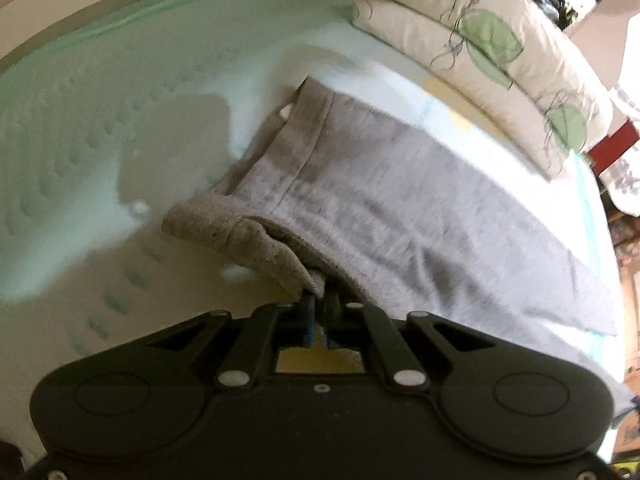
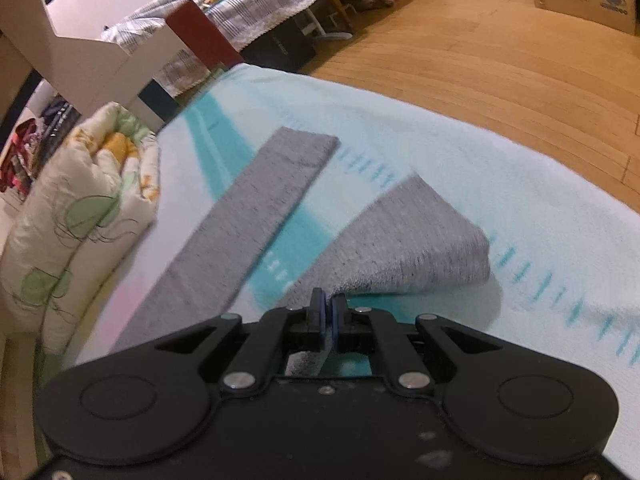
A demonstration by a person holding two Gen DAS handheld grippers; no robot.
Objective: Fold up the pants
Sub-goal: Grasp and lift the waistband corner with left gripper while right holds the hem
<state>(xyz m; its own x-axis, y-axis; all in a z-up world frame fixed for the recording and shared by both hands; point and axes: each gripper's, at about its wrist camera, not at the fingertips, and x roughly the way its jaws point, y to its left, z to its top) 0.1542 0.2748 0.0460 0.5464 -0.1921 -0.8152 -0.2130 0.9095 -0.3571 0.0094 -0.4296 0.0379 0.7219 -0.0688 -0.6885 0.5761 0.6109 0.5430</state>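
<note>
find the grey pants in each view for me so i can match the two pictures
Left wrist view: the grey pants run from centre to the right edge, the waistband corner pinched in the left gripper.
Right wrist view: the two legs lie apart at centre, the nearer one lifted in the right gripper.
Shared landmark: the leaf-print quilt beside the pants.

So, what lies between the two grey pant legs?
Only bare blanket, turquoise-striped, separates the flat leg from the lifted leg; the right wrist view shows it.
</note>
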